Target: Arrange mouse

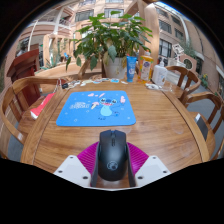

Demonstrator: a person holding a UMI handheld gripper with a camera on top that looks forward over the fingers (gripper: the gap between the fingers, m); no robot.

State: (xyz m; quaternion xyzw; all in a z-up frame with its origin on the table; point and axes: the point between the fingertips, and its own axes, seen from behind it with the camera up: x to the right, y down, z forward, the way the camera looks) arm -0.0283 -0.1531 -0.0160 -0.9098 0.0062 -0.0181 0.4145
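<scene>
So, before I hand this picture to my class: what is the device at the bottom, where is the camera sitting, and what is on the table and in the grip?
There is one picture, taken by a wide-angle camera fixed to a hand-held gripper that a person carries; no robot arm is involved. The camera looks forward along the tool's two fingers, the pale parts at the bottom with purple pads on their inner faces. A black computer mouse sits between those fingers, and they appear closed on its sides. Beyond it lies a round wooden table with a blue mouse mat showing cartoon figures. Farther back stand a potted plant and some small containers. Wooden chairs surround the table.
</scene>
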